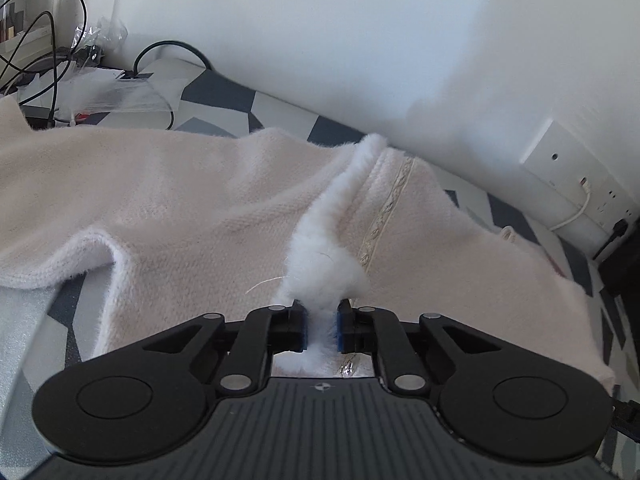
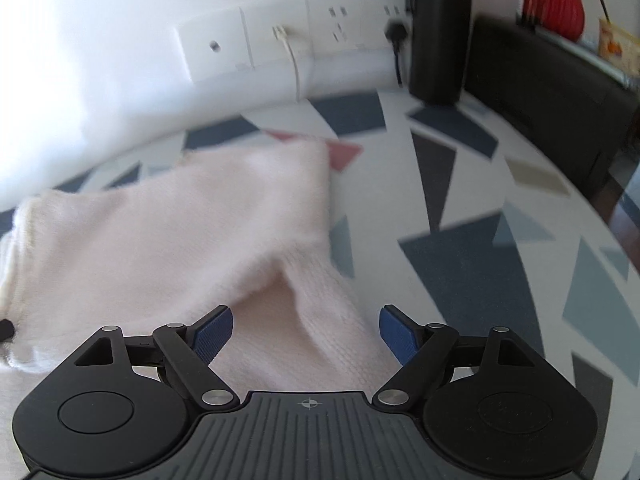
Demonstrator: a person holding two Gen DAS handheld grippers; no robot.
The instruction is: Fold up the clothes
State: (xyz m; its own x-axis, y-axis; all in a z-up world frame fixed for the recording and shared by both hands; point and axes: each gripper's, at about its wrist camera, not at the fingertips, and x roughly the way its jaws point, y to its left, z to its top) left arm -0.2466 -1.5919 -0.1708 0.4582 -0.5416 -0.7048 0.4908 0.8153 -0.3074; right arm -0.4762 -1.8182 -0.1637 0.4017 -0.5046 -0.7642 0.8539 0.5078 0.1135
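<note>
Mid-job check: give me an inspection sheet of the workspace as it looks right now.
Surface: table with a cloth of blue, grey and white triangles.
Job's things: pale pink fuzzy garment spread out, its white fluffy trim raised.
Clutter: clear plastic packaging, black bottle, red vase.
Grippers: left tool shut on the trim; right tool open above a sleeve, not gripping.
Cables: black cables at the far corner; white cable and black plug in wall sockets.
Surroundings: white wall.
</note>
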